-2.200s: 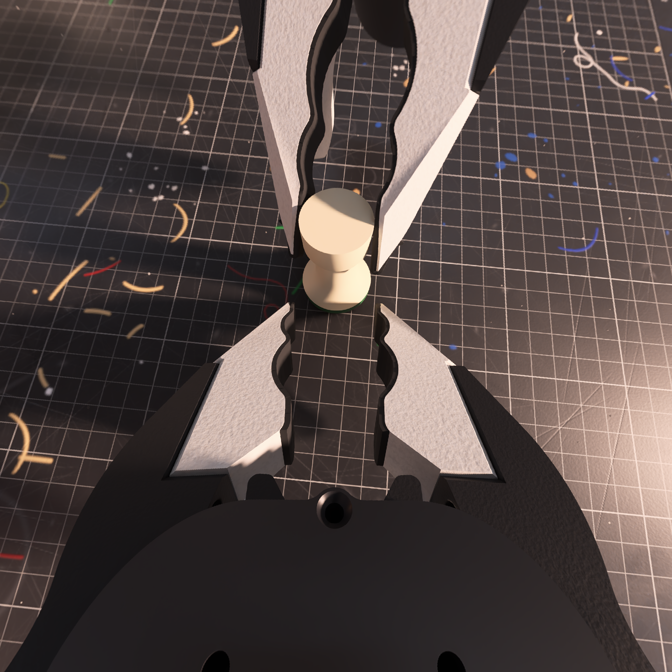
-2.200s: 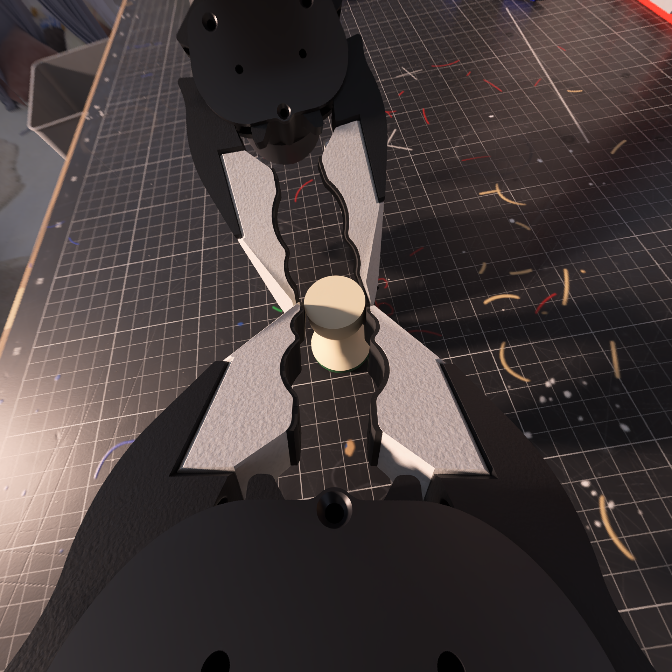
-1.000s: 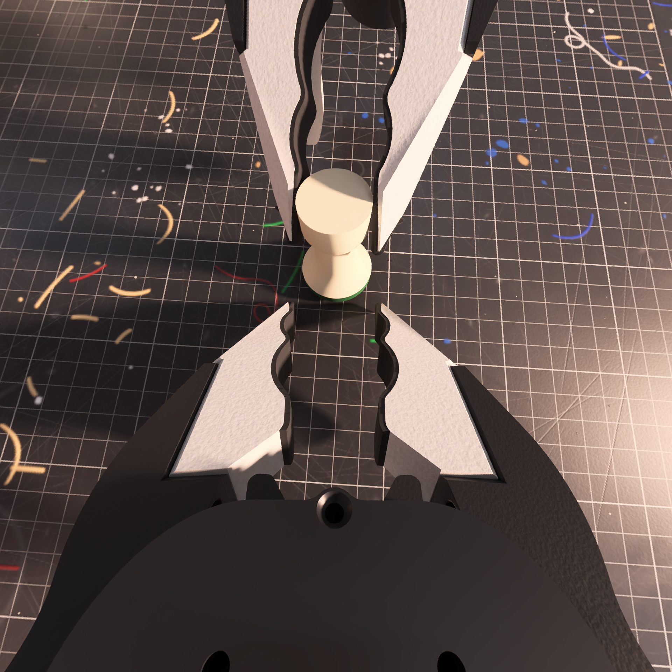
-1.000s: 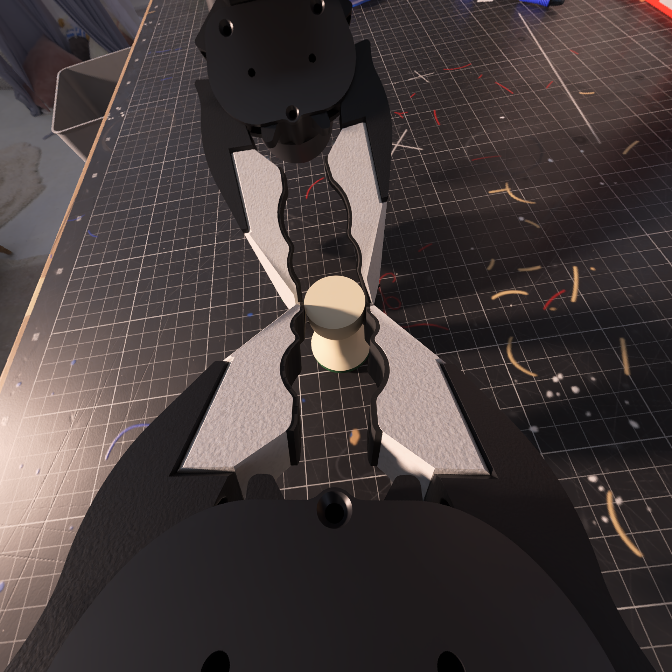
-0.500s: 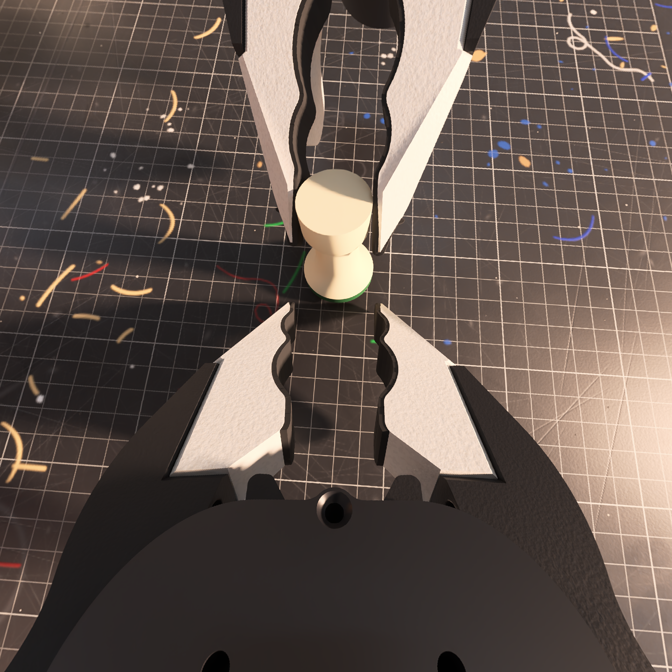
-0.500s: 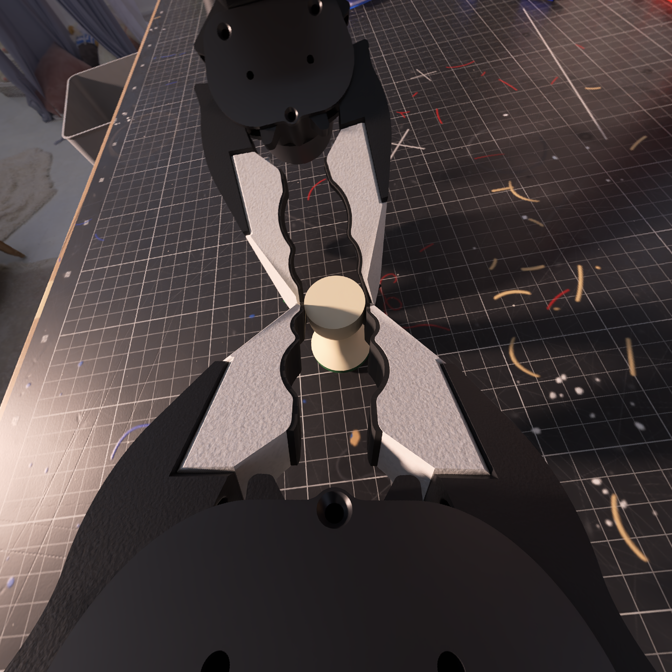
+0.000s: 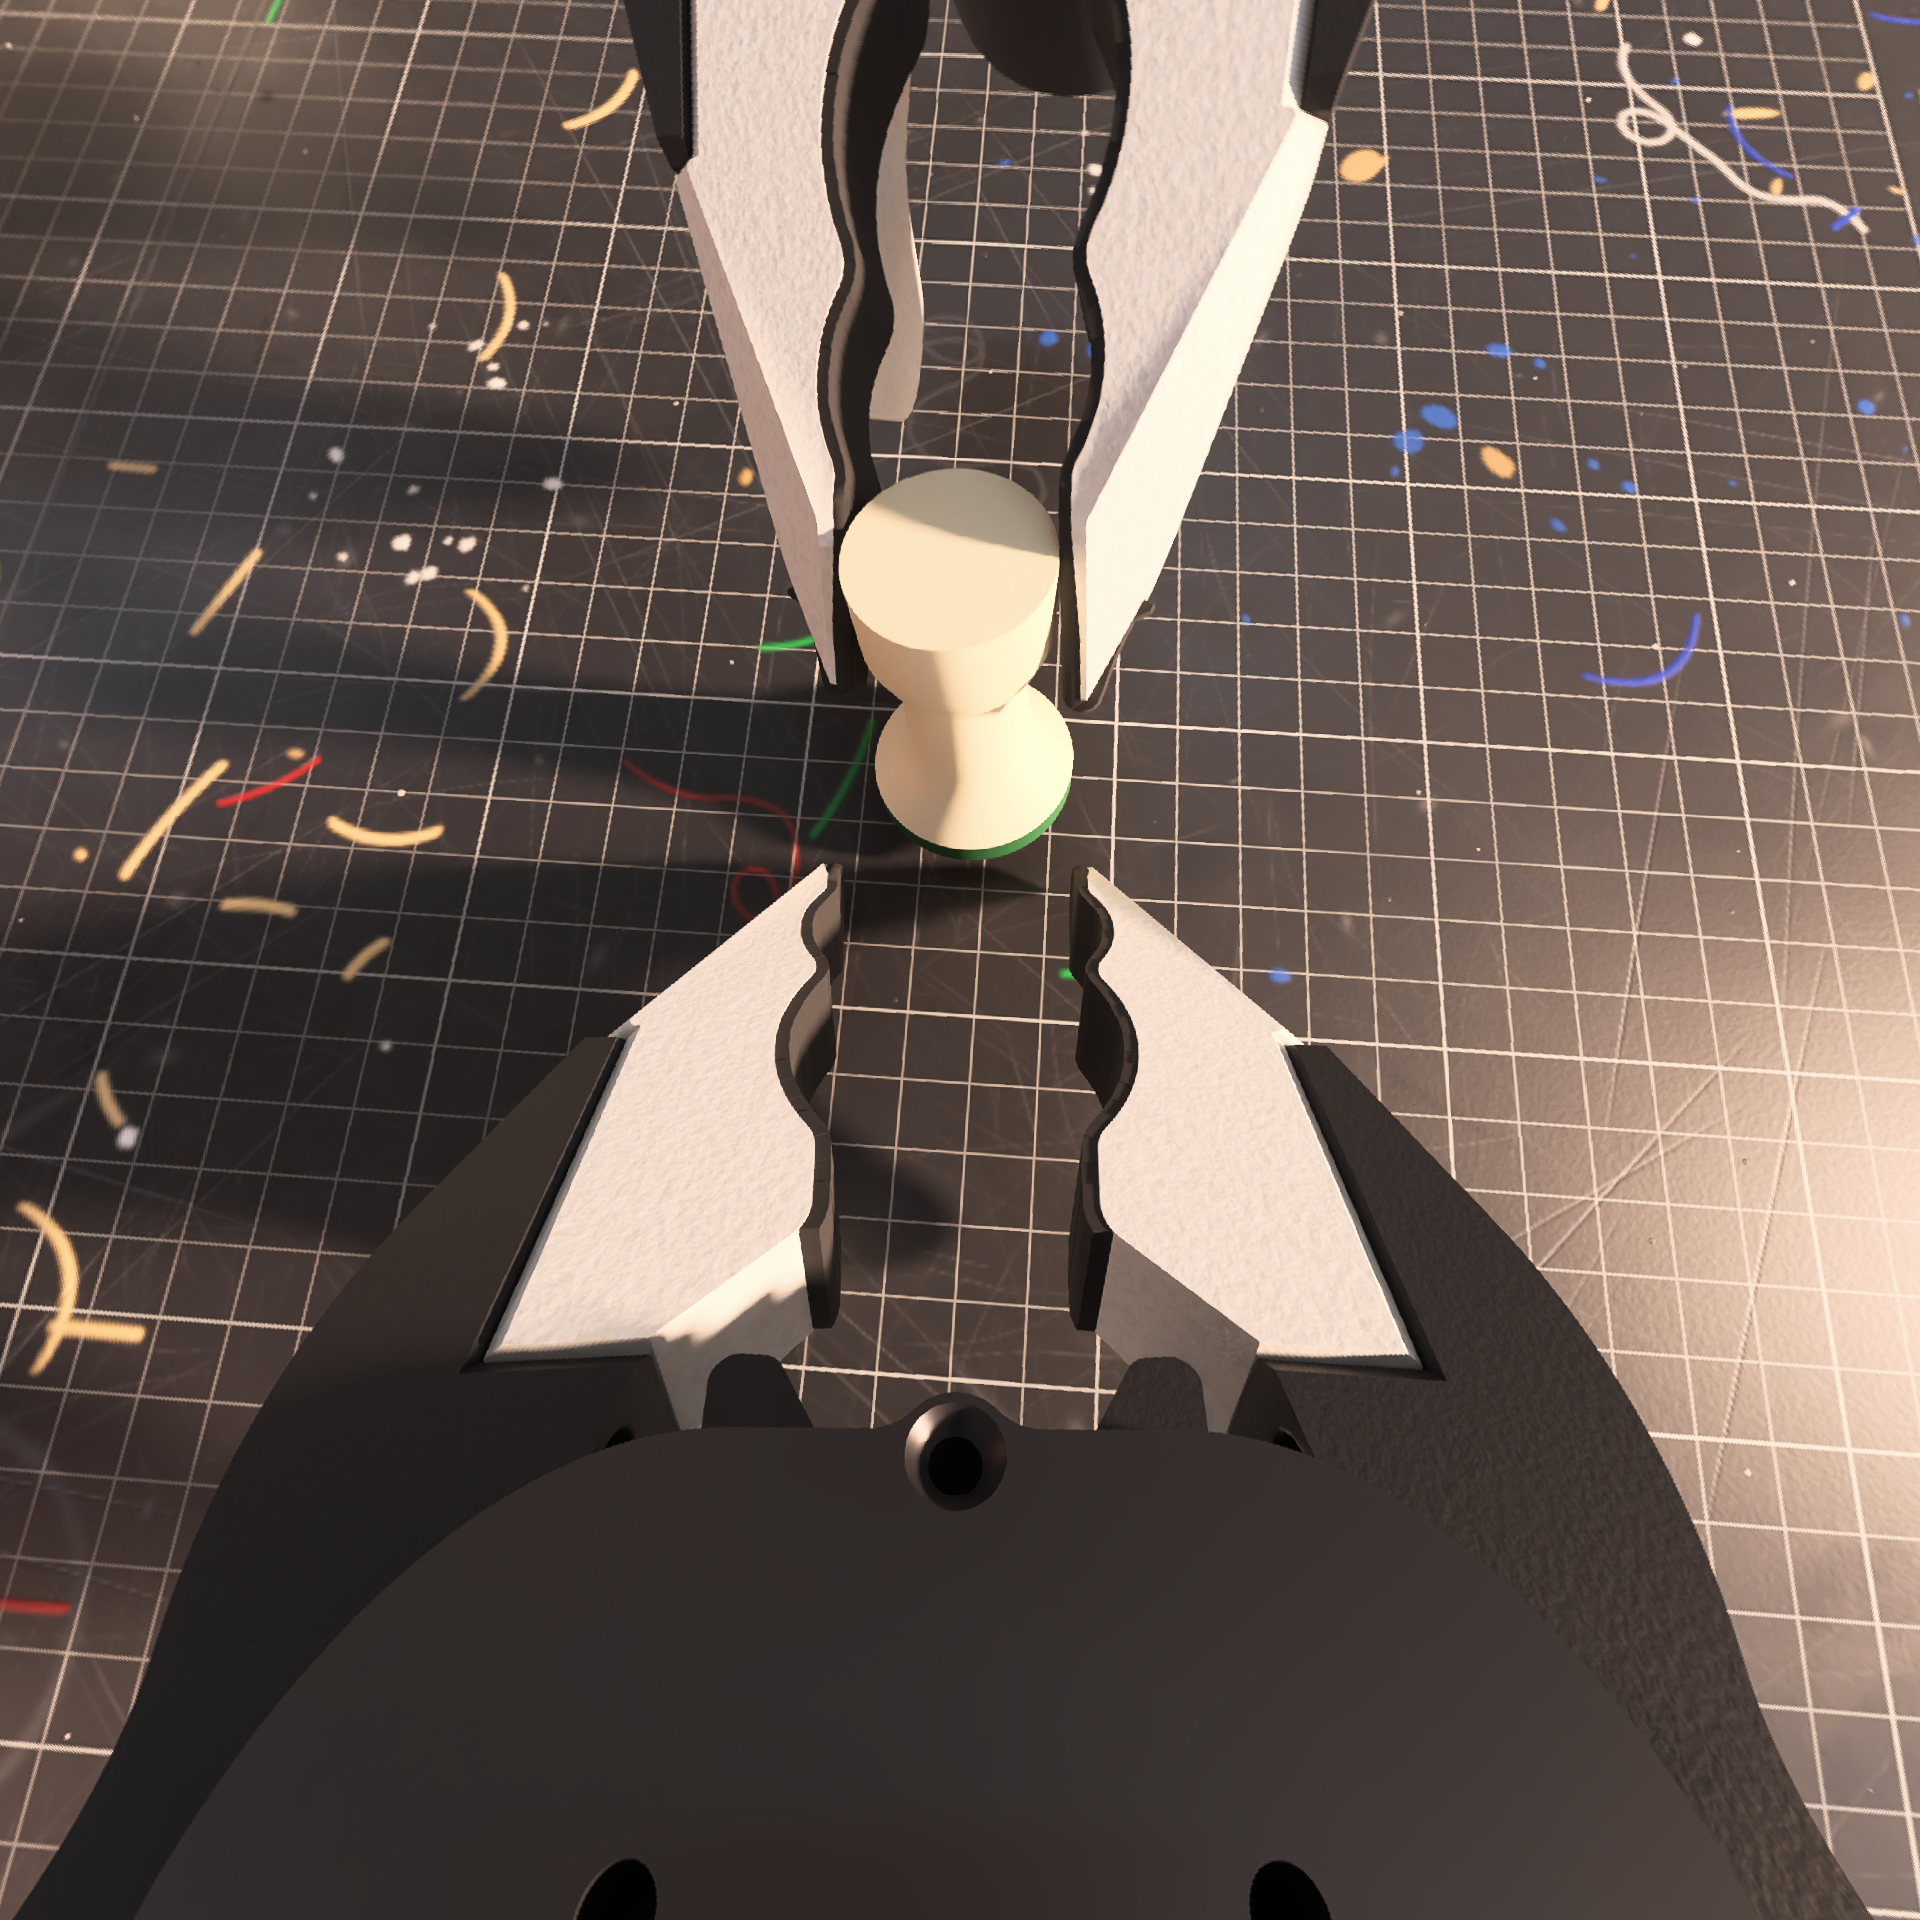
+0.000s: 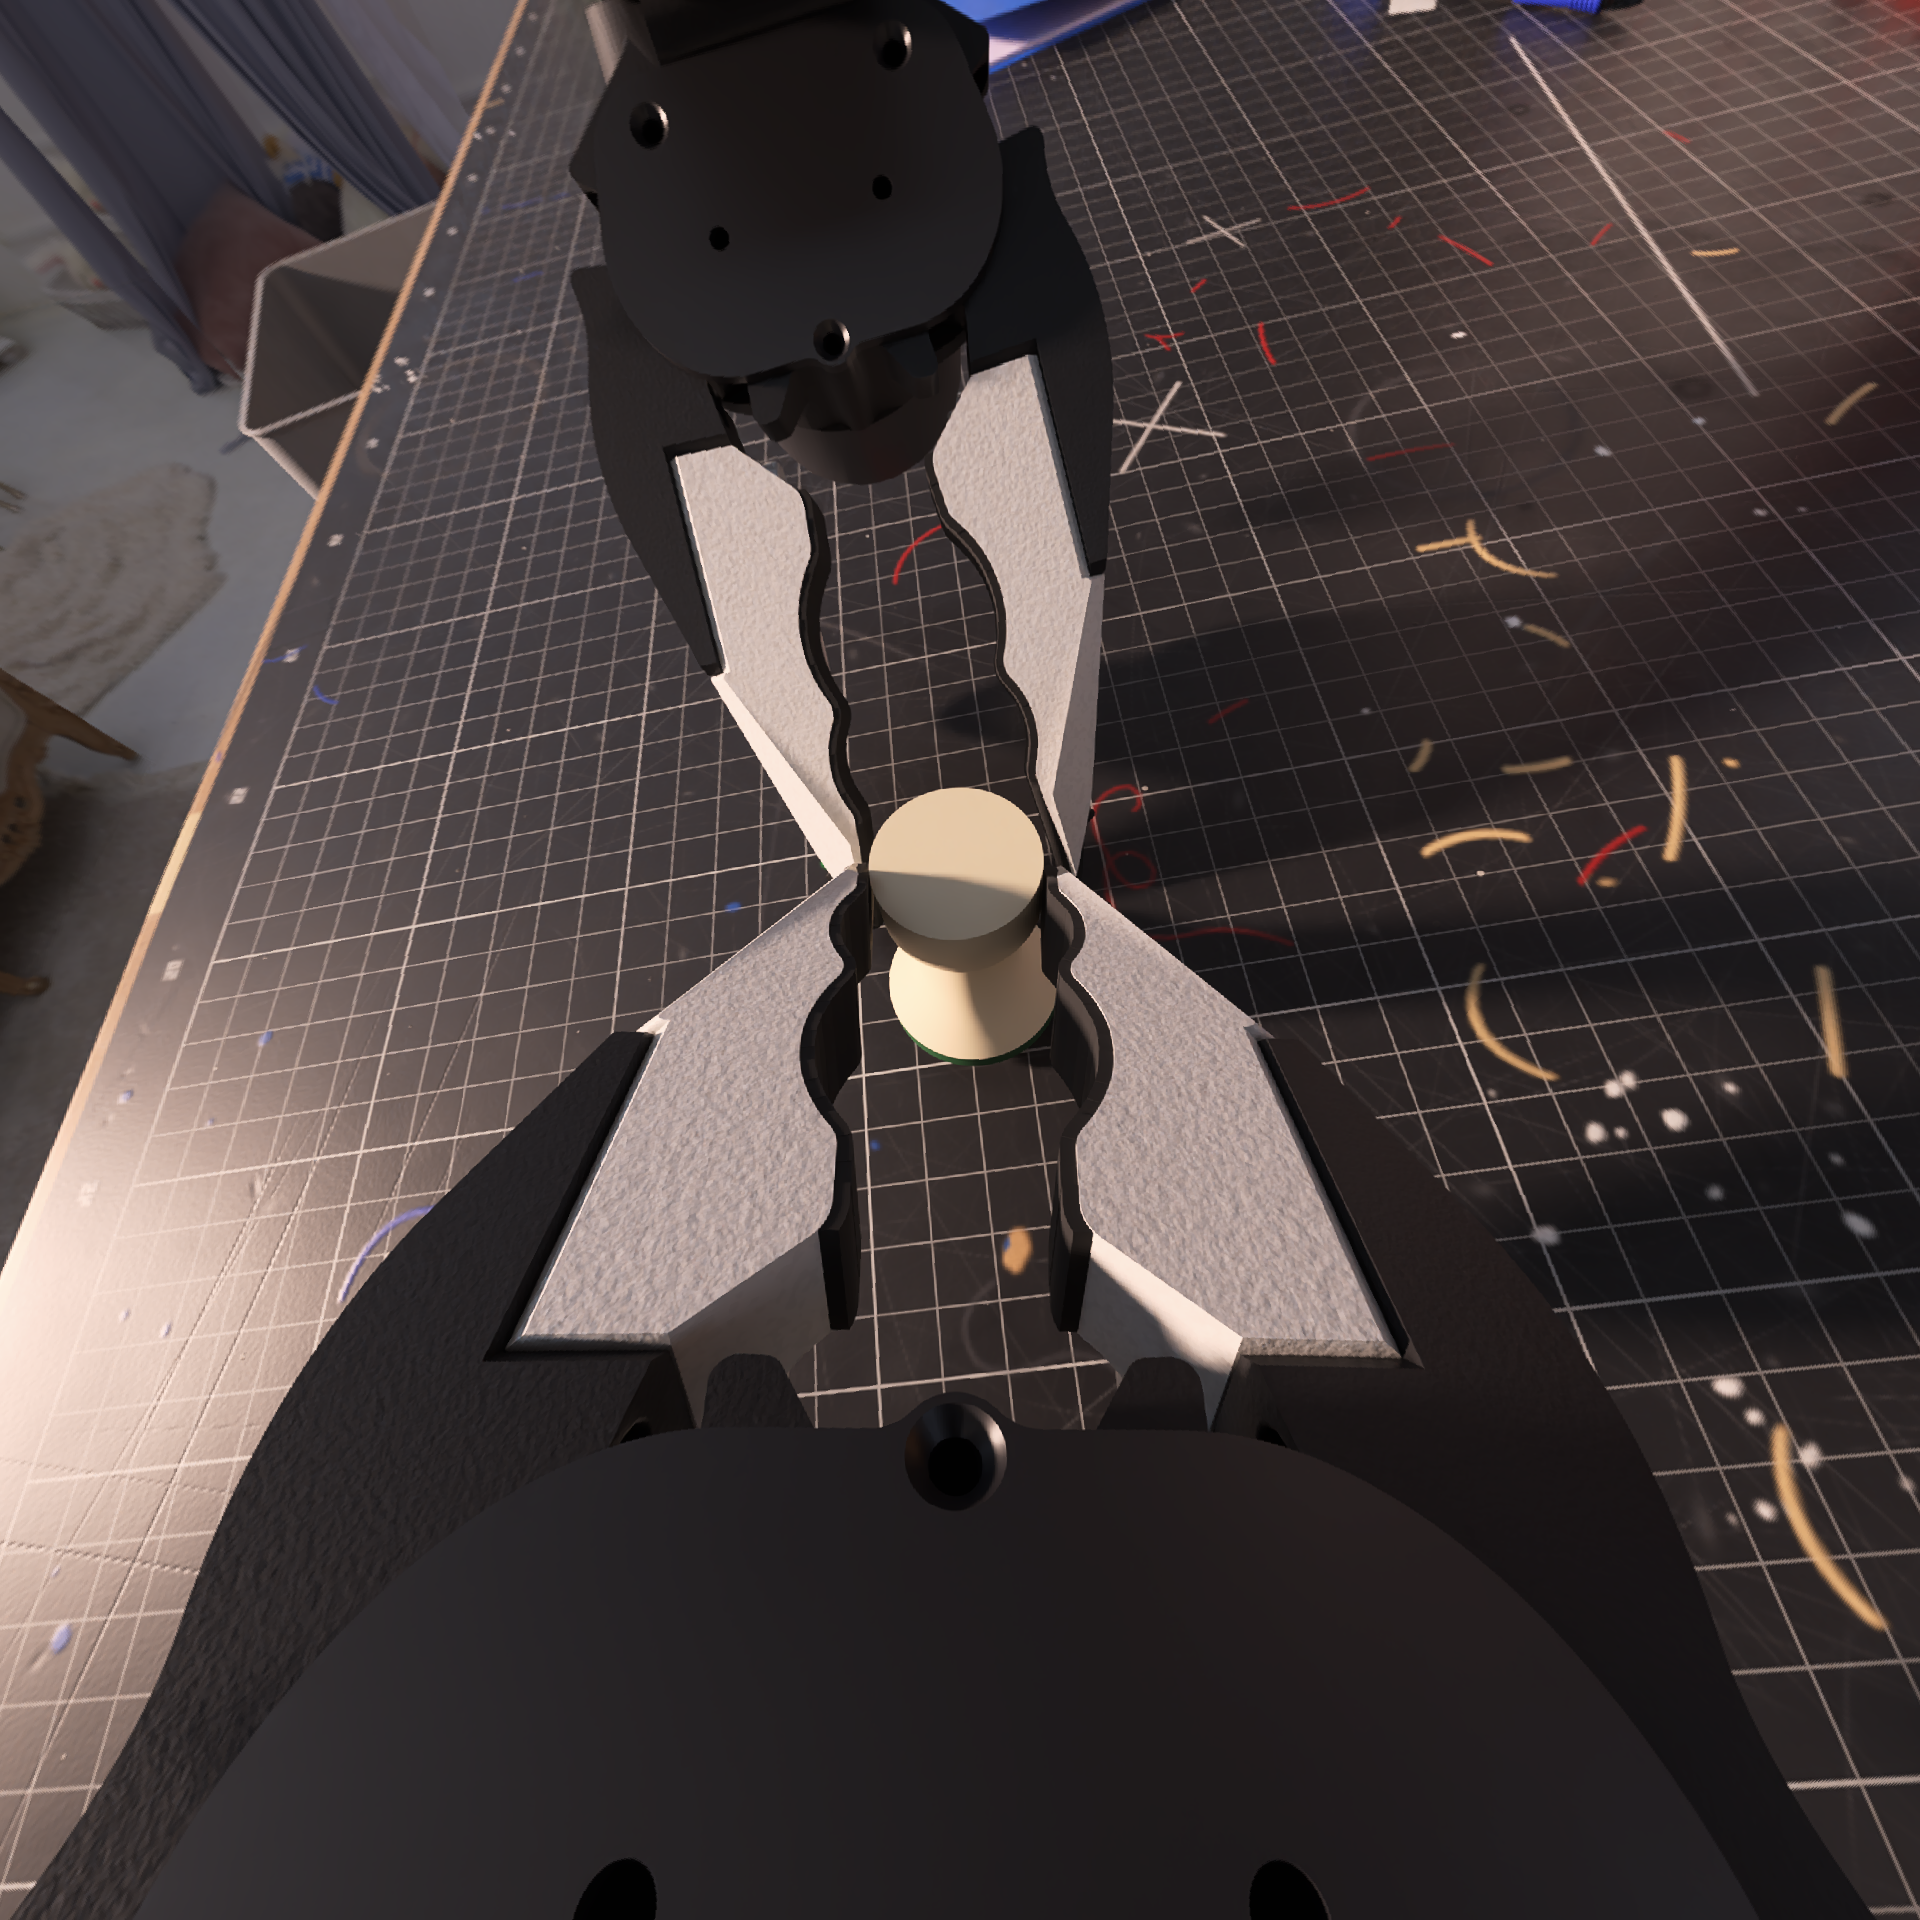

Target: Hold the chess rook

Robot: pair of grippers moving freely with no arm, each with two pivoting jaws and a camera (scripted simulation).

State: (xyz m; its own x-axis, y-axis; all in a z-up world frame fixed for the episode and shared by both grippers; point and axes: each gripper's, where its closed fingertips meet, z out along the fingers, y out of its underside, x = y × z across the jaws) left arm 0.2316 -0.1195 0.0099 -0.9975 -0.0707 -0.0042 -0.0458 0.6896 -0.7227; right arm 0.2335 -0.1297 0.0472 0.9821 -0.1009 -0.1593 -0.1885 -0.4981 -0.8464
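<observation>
The cream chess rook (image 7: 951, 582) has a round flat head, a narrow waist and a green felt base. My right gripper (image 8: 956, 883) is shut on the rook's head (image 8: 956, 862) and holds it a little above the mat, slightly tilted, with a shadow under the base. In the left wrist view the right gripper (image 7: 958, 686) comes down from the top. My left gripper (image 7: 956, 878) is open and empty, its tips just short of the rook's base. It faces the right gripper and shows in the right wrist view (image 8: 956, 852) behind the rook.
A dark cutting mat (image 7: 1455, 935) with a white grid and paint flecks covers the table. The table's left edge (image 8: 312, 582) runs along the right wrist view. A grey bin (image 8: 312, 343) hangs beyond that edge. A blue object (image 8: 1049, 31) lies at the far end.
The right gripper has risen a little with the rook, so more of the table edge and bin shows. The rook's base has come off the mat. The left gripper has stayed open.
</observation>
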